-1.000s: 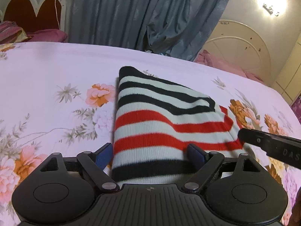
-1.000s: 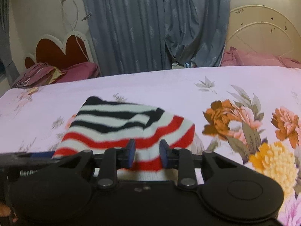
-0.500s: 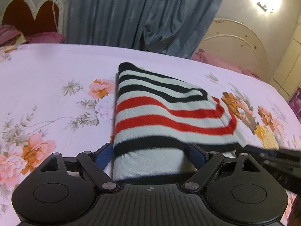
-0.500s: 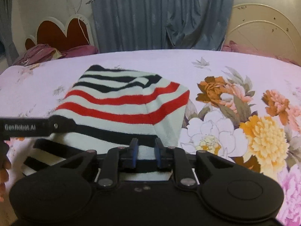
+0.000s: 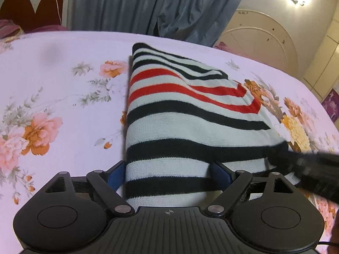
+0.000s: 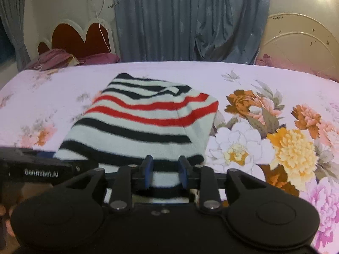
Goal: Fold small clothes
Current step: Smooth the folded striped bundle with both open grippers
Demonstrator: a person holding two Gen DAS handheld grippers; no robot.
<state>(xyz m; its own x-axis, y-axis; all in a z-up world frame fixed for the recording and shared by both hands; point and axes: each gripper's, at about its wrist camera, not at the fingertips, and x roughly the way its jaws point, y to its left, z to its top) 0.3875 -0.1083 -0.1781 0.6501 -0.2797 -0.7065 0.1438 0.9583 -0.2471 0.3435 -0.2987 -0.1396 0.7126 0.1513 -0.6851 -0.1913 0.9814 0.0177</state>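
Observation:
A small knit garment (image 5: 182, 110) with white, black and red stripes lies folded on the floral bedsheet (image 5: 59, 67). It also shows in the right wrist view (image 6: 144, 122). My left gripper (image 5: 168, 174) is open, its blue pads wide apart on either side of the near hem. My right gripper (image 6: 166, 170) has its pads closer together, with the near edge of the garment between them. The right gripper shows as a blurred black bar at the right in the left wrist view (image 5: 307, 165).
The bed has a pink sheet with large flowers (image 6: 292, 148). Blue curtains (image 6: 190, 19) hang behind it. A red heart-shaped headboard (image 6: 80, 36) with purple pillows (image 6: 70, 60) is far left, and a cream arched headboard (image 6: 300, 46) far right.
Both grippers have drawn back toward the near edge, and more of the garment's black-striped lower part now lies flat in view. The right gripper's pads have opened somewhat.

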